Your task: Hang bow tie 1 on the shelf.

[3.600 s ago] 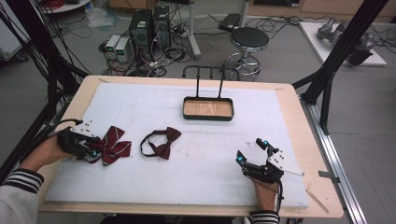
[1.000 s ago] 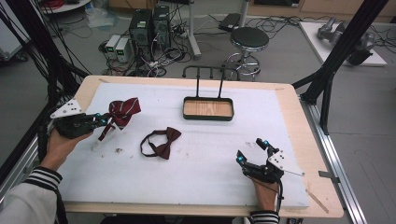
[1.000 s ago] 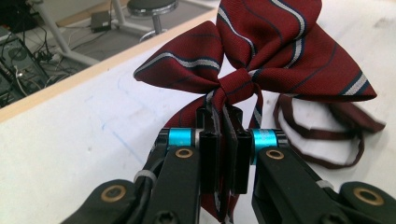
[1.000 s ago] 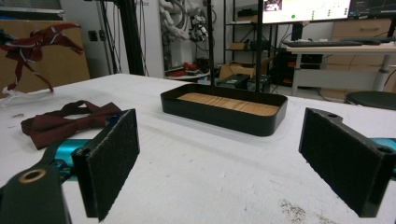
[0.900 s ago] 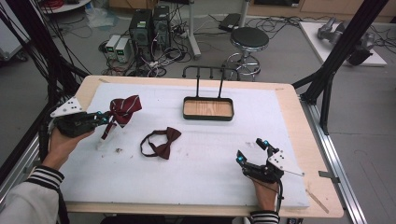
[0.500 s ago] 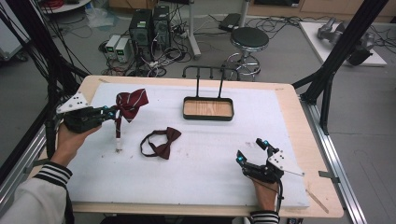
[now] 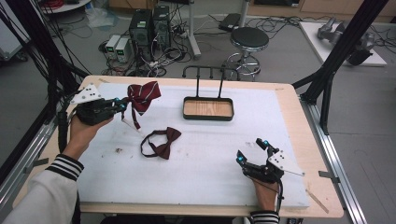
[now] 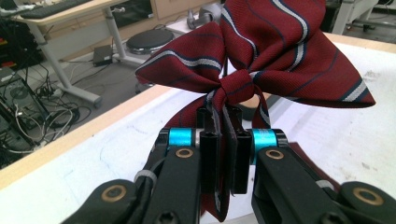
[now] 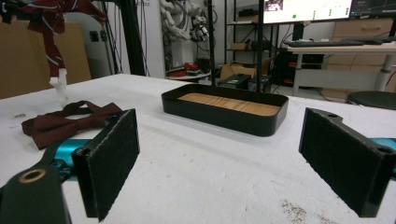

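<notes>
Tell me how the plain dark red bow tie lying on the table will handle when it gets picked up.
Probably floppy: the plain bow tie lies flat with its strap in a loose loop. Likely light, since the striped bow tie hangs from the left hand-held gripper by a thin pinch, strap dangling.

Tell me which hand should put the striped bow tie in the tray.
Left. Its gripper is shut on the striped bow tie, lifted beside the tray; the right gripper rests open.
</notes>
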A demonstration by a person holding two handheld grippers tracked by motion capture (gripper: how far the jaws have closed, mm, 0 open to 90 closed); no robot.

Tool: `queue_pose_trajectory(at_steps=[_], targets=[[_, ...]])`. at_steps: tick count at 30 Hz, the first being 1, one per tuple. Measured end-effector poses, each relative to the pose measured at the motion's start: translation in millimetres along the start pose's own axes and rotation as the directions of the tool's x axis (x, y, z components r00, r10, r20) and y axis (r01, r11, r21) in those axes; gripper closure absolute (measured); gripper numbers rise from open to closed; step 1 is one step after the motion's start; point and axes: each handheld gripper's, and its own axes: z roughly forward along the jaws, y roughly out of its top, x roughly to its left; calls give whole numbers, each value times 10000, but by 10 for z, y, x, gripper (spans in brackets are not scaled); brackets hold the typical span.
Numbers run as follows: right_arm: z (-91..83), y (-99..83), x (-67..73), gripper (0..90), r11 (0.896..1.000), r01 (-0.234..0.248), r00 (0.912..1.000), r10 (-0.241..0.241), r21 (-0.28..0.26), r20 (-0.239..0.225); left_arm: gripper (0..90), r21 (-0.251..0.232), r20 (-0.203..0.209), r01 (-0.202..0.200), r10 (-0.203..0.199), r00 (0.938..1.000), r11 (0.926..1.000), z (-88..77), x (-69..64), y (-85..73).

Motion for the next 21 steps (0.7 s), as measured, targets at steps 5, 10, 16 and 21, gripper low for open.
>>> queue_pose_trajectory(at_steps=[5, 10, 16, 21], targets=[[-1, 0, -1, 115, 10000, -6, 10000, 6, 1, -13, 857, -83, 96, 57, -56, 9999, 9999, 85, -29, 71], [0, 0, 0, 115, 10000, 1, 10000, -1, 3, -11, 858, -152, 97, -36, 38, 9999, 9999, 204, -77, 187], [-3, 0, -1, 115, 10000, -18, 10000, 18, -1, -29, 858, -159, 143, -297, 299, 9994, 9994, 323, -122, 347], [-3, -1, -2, 115, 10000, -34, 10000, 34, -15, -45, 857, -183, 202, -382, 386, 9991, 9991, 381, -148, 430]])
